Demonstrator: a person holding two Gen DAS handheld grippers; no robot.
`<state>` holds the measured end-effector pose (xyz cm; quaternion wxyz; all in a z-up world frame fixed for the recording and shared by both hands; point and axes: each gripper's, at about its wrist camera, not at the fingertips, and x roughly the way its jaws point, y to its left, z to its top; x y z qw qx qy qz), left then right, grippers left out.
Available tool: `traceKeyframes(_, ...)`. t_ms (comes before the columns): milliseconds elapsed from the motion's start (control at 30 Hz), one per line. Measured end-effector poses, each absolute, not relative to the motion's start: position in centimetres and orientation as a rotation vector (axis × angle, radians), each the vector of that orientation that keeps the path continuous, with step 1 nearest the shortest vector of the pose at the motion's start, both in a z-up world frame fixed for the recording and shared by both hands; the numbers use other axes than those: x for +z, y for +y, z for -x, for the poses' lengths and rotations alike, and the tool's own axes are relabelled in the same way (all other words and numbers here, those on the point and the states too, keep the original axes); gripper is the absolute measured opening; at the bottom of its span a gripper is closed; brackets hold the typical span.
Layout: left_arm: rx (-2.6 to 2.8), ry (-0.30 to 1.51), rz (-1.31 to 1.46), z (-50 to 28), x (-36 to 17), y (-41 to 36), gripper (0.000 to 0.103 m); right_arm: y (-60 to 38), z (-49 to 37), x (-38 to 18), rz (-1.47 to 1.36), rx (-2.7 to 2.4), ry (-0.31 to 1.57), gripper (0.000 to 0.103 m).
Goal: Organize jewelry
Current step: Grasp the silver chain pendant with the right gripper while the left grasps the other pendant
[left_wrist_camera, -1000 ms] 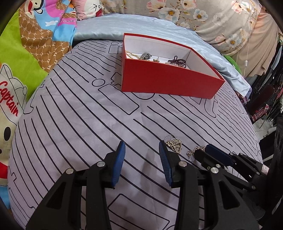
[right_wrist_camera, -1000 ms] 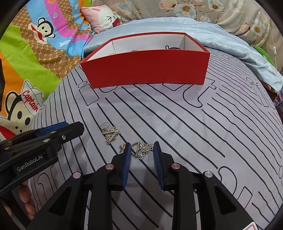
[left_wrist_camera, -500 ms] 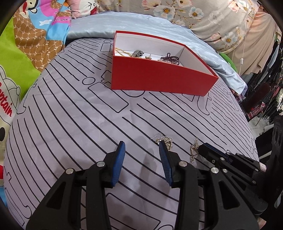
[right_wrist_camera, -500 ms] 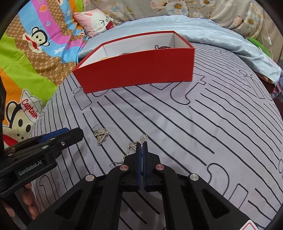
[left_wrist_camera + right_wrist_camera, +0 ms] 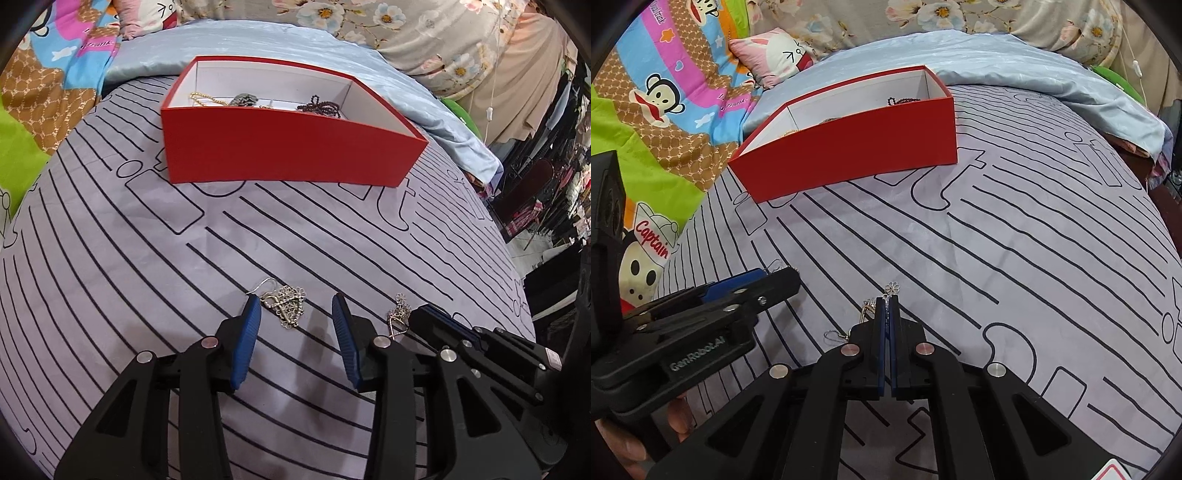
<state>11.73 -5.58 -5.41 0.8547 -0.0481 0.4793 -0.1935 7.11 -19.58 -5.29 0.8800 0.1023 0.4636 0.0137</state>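
A silver flower earring (image 5: pixel 283 305) lies on the lilac striped sheet, between the open blue pads of my left gripper (image 5: pixel 295 314). My right gripper (image 5: pixel 887 306) is shut on a second silver flower earring (image 5: pixel 892 288), whose flower tip and hook stick out; it also shows in the left wrist view (image 5: pixel 399 314). The red box (image 5: pixel 288 147) stands further back, holding a gold chain (image 5: pixel 201 98), a dark metal piece (image 5: pixel 243 99) and a dark bead string (image 5: pixel 321 107). The box also shows in the right wrist view (image 5: pixel 849 147).
The lilac sheet with black lines (image 5: pixel 110 258) covers the bed. A pale blue blanket (image 5: pixel 1015 62) and cartoon quilt (image 5: pixel 665 92) lie behind and left of the box. Clothes racks (image 5: pixel 554 166) stand to the right off the bed.
My right gripper closed on one earring and lifted it slightly. My left gripper moved right and forward so the other earring now lies between its open pads.
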Motion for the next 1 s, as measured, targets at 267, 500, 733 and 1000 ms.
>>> traceKeyframes(267,-0.383,0.987,0.076,-11.8,-5.7,-5.6,0.018,-19.6,-6.9,-5.7,-0.231,0.035,0.969,0.001)
traceKeyframes(500,-0.393,0.992,0.070,-11.7,-5.8,-5.2,0.003,-19.6,-6.7,-5.4,-0.236,0.036,0.964,0.001)
traceKeyframes(733,-0.407,0.995,0.087,-11.4,-5.6,-4.6,0.000,-20.0,-6.6,-4.8,-0.245,0.035,0.951,0.001)
traceKeyframes(1000,-0.410,0.978,0.091,-11.3,-4.8,-3.9,0.000,-20.0,-6.3,-4.3,-0.247,0.035,0.937,0.001)
